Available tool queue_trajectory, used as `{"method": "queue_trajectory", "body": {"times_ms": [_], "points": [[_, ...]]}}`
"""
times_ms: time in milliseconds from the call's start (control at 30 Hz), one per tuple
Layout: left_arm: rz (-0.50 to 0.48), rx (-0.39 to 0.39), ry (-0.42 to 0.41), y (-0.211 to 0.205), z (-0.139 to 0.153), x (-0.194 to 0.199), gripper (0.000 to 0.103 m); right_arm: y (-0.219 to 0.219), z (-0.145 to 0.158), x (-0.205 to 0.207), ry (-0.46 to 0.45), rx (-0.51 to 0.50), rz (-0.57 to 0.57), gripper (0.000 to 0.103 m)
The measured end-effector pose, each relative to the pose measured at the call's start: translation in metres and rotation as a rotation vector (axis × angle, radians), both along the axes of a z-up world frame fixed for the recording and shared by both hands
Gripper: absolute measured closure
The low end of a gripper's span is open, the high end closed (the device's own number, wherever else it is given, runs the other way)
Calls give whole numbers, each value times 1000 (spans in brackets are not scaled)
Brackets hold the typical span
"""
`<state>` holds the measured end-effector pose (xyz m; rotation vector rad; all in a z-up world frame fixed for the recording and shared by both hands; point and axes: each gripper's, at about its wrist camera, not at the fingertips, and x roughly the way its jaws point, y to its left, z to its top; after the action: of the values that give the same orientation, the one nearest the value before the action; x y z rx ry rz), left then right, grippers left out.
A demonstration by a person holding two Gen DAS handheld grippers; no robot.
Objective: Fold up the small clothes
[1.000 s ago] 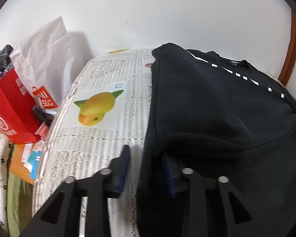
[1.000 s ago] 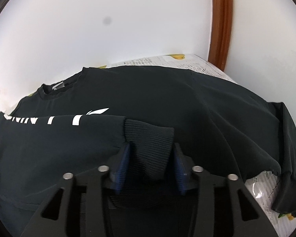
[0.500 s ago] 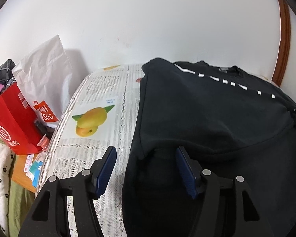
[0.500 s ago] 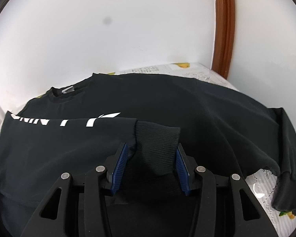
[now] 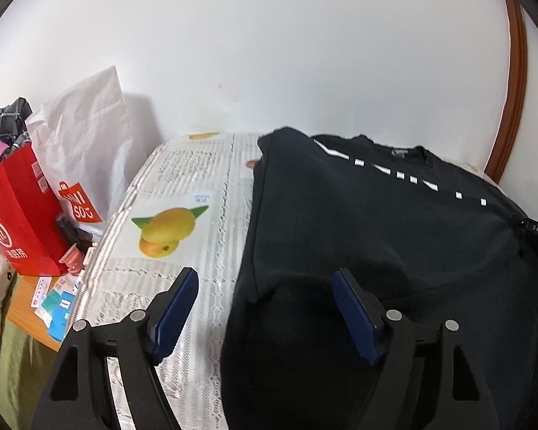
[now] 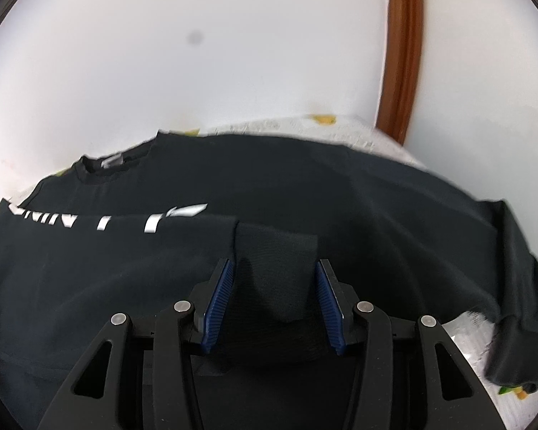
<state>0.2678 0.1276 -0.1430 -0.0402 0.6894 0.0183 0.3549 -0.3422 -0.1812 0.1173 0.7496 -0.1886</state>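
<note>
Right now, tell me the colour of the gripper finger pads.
Blue, ribbed pads on black fingers; clearest in the right wrist view.

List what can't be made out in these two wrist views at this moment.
- White lettering on the black sweatshirt: right wrist view, partly covered by the folded-over sleeve.
- Red bag: left wrist view, cut off by the image edge.
- Right gripper: whether its open pads touch the ribbed cuff is unclear.
</note>
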Motion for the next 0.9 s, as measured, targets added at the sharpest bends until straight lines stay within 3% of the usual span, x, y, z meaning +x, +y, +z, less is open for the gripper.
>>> {"method": "queue_trajectory", "body": {"times_ms": [233,400,533,600,733,900], "points": [[-20,-31,-3,-2,-1,1,25,-1,26,-15,-120,35,10,44],[-53,26,-7,-15,-4,-1,25,-12,43,-13,-7,76,15,44],[-61,39,1,-18,-6,0,25,-37,53,-43,0,-26,-24,37],[-59,34,7,-17,-7,0,25,-55,52,-62,-1,-67,-47,30],[-58,30,3,-16,-5,0,25,-106,30,-99,51,-121,-118,27],[-63,48,10,-18,-8,1,25,-149,-6,-117,142,-45,-148,27]]}}
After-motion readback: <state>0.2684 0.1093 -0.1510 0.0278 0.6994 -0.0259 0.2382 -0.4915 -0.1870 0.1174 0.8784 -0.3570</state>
